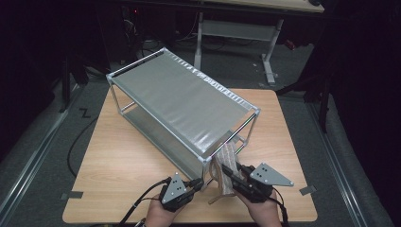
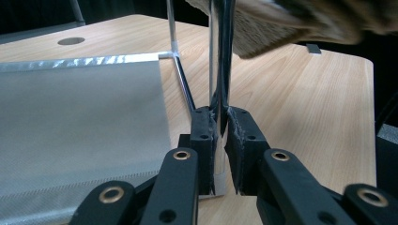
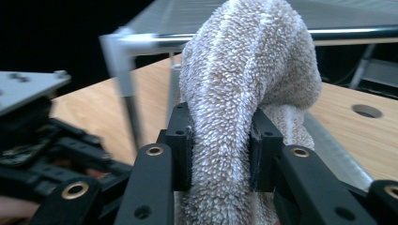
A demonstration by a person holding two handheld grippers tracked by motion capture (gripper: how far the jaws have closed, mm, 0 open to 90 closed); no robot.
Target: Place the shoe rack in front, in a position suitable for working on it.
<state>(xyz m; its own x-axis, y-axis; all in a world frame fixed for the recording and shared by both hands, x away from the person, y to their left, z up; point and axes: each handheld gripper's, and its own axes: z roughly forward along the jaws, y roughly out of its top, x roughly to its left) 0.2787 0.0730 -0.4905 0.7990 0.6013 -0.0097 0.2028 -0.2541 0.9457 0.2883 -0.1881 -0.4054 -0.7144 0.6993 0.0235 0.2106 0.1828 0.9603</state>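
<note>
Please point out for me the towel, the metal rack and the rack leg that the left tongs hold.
towel [image 3: 244,89]: right gripper view, on its fluffy folded top.
metal rack [image 1: 184,101]: high view, on its grey top shelf.
rack leg [image 2: 219,70]: left gripper view, on the upright tube above the pads.

the left gripper rises from the bottom centre of the frame, its two black jaws clamped on a thin upright metal post that runs to the top edge. a grey mesh shelf fills the left side. a beige towel hangs in from the upper right. the wooden table spreads across the right.
</note>
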